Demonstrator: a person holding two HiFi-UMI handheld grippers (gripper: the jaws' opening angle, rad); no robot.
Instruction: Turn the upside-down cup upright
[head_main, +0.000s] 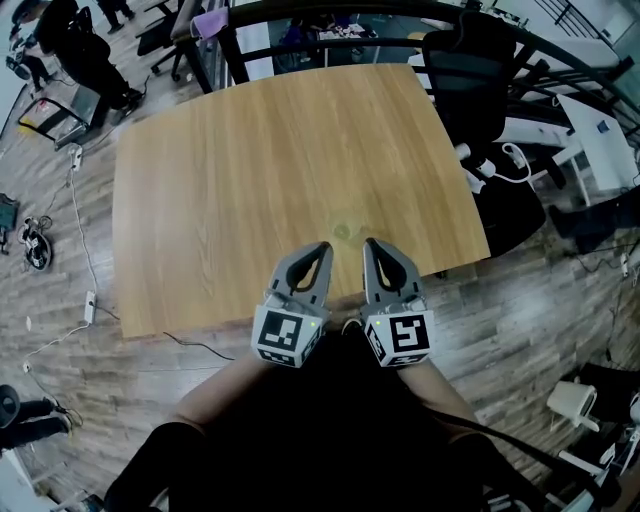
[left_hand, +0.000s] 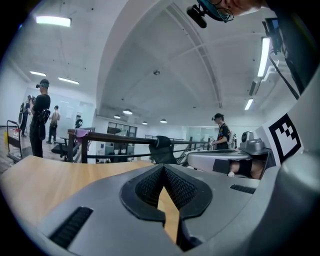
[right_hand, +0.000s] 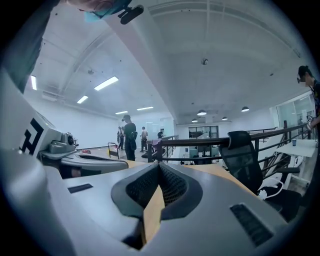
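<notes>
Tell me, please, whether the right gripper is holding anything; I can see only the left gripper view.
Observer: No. The right gripper has its jaws together, with nothing between them.
Operator: Thank you. Is a cup visible anywhere on the table?
Observer: Not clearly. From the head view, the table shows only a faint round shape just beyond the gripper tips. I cannot tell what it is.
Operator: And how do the two grippers sit relative to each other?
Observer: The left gripper and the right one are side by side over the table's near edge, both pointing toward its far edge.
</notes>
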